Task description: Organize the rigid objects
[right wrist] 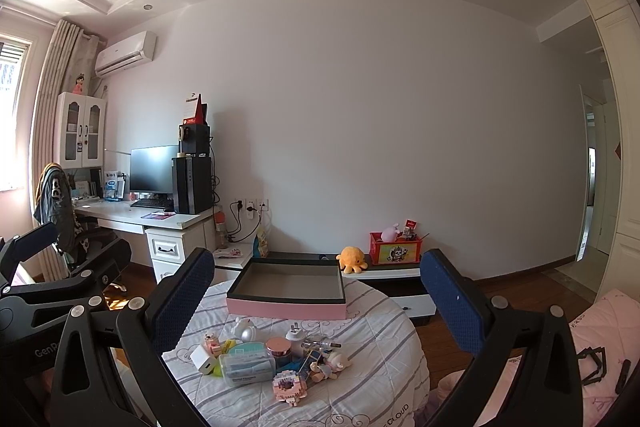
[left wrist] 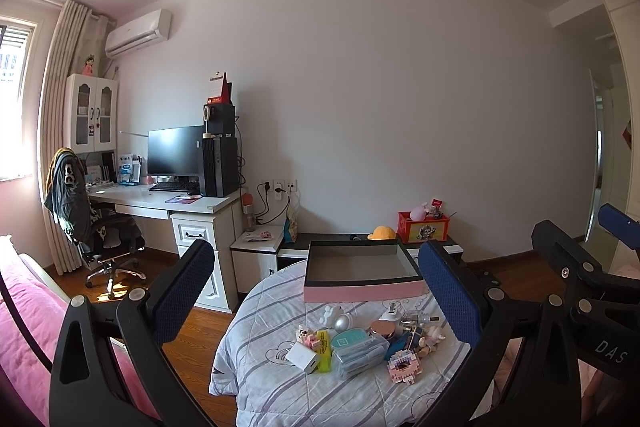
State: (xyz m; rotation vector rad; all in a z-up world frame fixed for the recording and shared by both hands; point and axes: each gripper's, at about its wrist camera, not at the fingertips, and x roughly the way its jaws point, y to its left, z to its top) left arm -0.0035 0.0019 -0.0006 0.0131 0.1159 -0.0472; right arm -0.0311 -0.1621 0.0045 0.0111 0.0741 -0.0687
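An empty pink box with a black rim (left wrist: 362, 289) (right wrist: 286, 307) stands at the far side of a round table under a striped quilt (left wrist: 280, 391) (right wrist: 372, 379). In front of it lies a pile of small items: a white charger (left wrist: 304, 357) (right wrist: 203, 359), a clear floss box (left wrist: 358, 351) (right wrist: 248, 367), a pink block figure (left wrist: 405, 367) (right wrist: 289, 389), a rose-lidded jar (left wrist: 382, 327) (right wrist: 278, 346). My left gripper (left wrist: 320, 291) and right gripper (right wrist: 318, 301) are both open, empty, held above and short of the table.
A white desk (left wrist: 160, 201) with monitor and computer tower stands at the left, an office chair (left wrist: 100, 227) beside it. A low cabinet behind the table bears a red toy box (left wrist: 423, 227) and a yellow plush (right wrist: 352, 259). A pink bedspread (left wrist: 24, 327) lies at left.
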